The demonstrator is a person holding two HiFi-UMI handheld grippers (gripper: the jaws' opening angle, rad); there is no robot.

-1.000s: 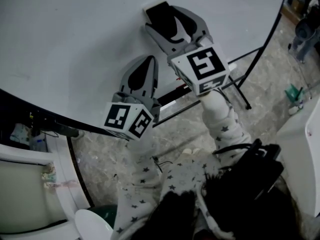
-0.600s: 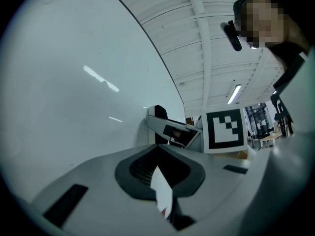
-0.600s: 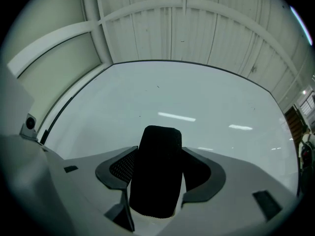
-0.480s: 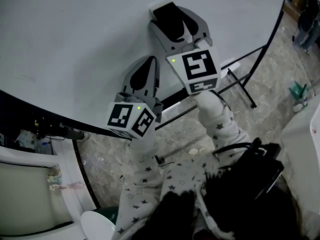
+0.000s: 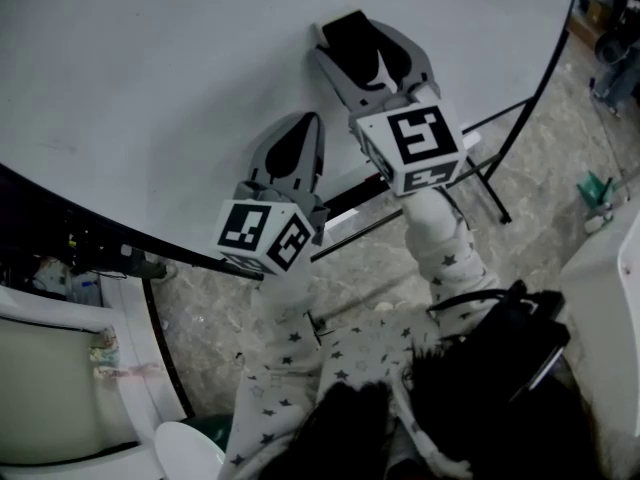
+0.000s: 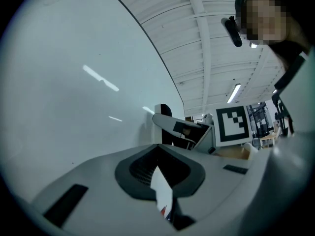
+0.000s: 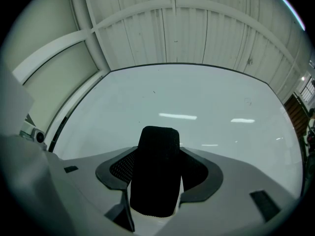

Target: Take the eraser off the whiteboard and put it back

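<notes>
The eraser (image 5: 347,30) has black felt and a white back. My right gripper (image 5: 368,50) is shut on it at the face of the whiteboard (image 5: 150,68). In the right gripper view the eraser (image 7: 155,168) stands up between the grey jaws, felt side toward the camera, and the whiteboard (image 7: 197,97) is just beyond. My left gripper (image 5: 300,133) hovers lower left of it near the board, jaws together and holding nothing. The left gripper view shows its closed jaws (image 6: 160,154), with the right gripper (image 6: 184,129) and the eraser's edge (image 6: 165,111) further along the board.
The board's tray ledge (image 5: 350,203) runs below the grippers, with the stand's black legs (image 5: 490,183) on the marbled floor. A black bag (image 5: 500,358) hangs at the person's front. White furniture (image 5: 60,368) stands at lower left. Star-patterned sleeves (image 5: 440,238) carry both grippers.
My right gripper, still shut on the eraser, has shifted a little to the right along the board. The left gripper has stayed almost still.
</notes>
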